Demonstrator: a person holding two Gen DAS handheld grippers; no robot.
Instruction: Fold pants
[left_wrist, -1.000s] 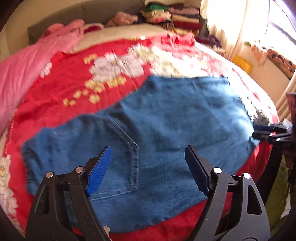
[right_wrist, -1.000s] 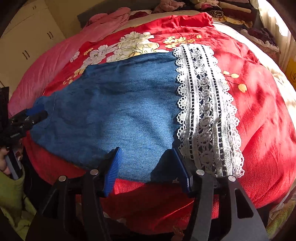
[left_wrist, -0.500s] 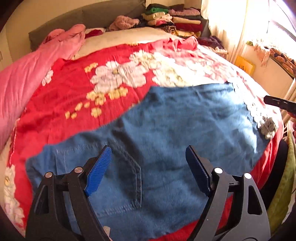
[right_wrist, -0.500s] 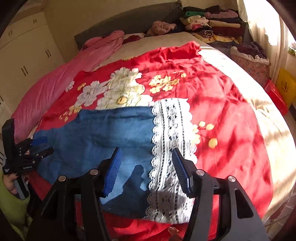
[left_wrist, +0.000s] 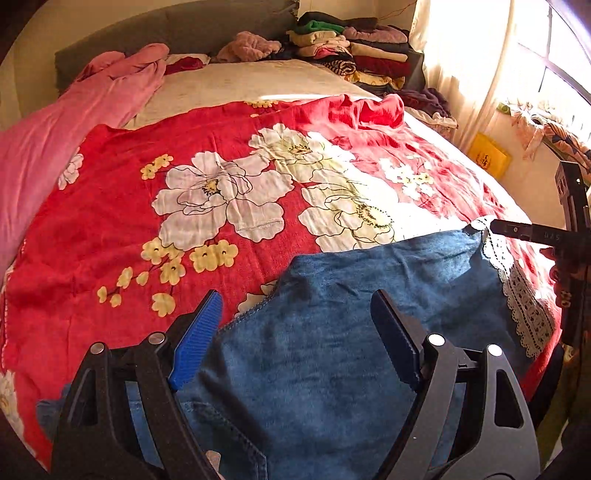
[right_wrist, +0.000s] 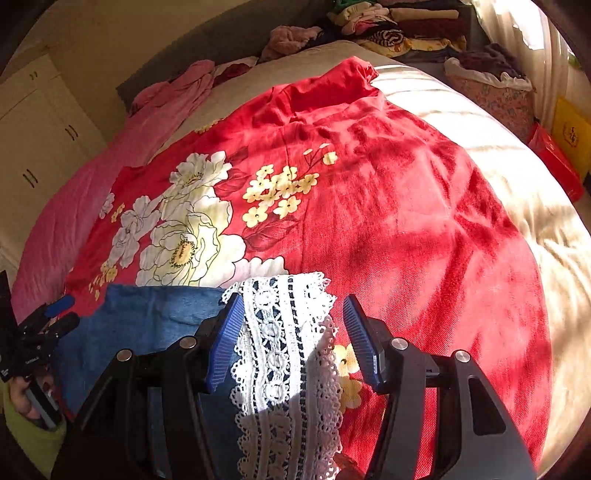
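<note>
Two tools in view, both with jaws apart and nothing between the pads. Left tool (left_wrist: 295, 339) hovers over the denim pants (left_wrist: 332, 350), blue pad on its left finger, dark pad on the right. Right tool (right_wrist: 291, 343) hovers over the white lace hem (right_wrist: 284, 362) of the pants, blue ribbed pads either side of the lace; whether they touch it, can't tell

Pants lie flat on the red floral bedspread (left_wrist: 110, 229), at the near edge of the bed (right_wrist: 498, 155). Waist/pocket end sits under the left tool, stitched pocket seam visible low in the left wrist view; lace-trimmed leg end runs out to the right. Strong sunlight falls across the lace and the right half of the bedspread

Left wrist view catches the right tool's black finger tip at the far right, just above the lace corner. Right wrist view shows the left tool at far left, near the waist end

Background: pink blanket (left_wrist: 55, 147) along the left side of the bed, stack of folded clothes (left_wrist: 351, 48) at the head, white wardrobe (right_wrist: 33, 140) at left
</note>
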